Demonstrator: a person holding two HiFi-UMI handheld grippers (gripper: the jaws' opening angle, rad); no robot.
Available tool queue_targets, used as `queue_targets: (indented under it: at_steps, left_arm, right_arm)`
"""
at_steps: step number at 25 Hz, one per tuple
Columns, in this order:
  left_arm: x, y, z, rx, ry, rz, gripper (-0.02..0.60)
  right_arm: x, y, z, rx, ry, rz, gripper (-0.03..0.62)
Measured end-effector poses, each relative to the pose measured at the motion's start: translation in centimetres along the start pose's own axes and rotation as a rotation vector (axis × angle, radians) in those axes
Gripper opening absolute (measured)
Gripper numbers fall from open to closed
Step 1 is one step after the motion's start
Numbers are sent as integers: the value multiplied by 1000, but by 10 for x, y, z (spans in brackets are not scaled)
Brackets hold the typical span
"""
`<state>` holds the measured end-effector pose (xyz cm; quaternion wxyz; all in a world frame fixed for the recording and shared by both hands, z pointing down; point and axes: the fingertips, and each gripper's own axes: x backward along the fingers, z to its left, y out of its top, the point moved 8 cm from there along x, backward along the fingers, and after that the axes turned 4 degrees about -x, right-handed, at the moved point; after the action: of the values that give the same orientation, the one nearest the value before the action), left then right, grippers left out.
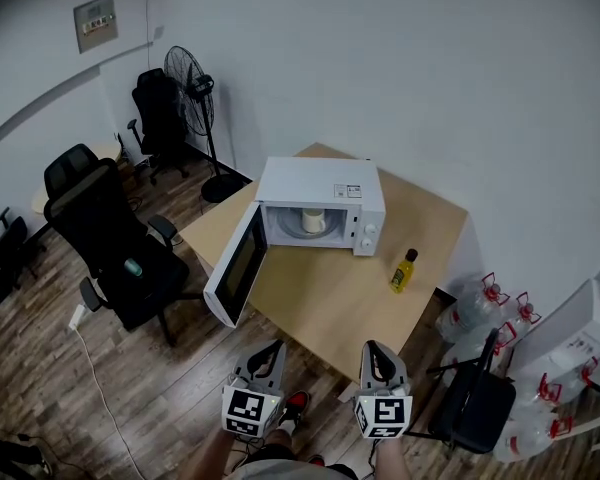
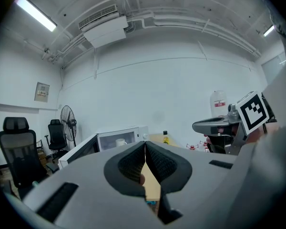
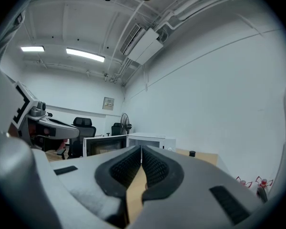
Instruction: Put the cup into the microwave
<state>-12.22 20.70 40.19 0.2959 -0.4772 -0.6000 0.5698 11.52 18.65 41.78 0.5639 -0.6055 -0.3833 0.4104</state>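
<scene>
Left gripper (image 1: 269,349), right gripper (image 1: 374,348), unreadable microwave label (image 1: 347,192)

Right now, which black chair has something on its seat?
The high-backed chair left of the open microwave door: a small green thing lies on its seat. No other chair shows one.

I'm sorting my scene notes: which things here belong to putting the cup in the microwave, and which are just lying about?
Job: cup, already inside; microwave; its open door; table.
Lying about: bottle; fan; office chair; water jugs.
</scene>
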Motion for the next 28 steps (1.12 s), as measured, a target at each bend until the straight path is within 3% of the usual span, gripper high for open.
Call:
queue_targets:
  at_steps: [28]
  left_arm:
    - [-8, 6, 0, -2, -24, -5, 23]
  right_arm:
    - [-2, 1, -3, 2, 4, -2, 17]
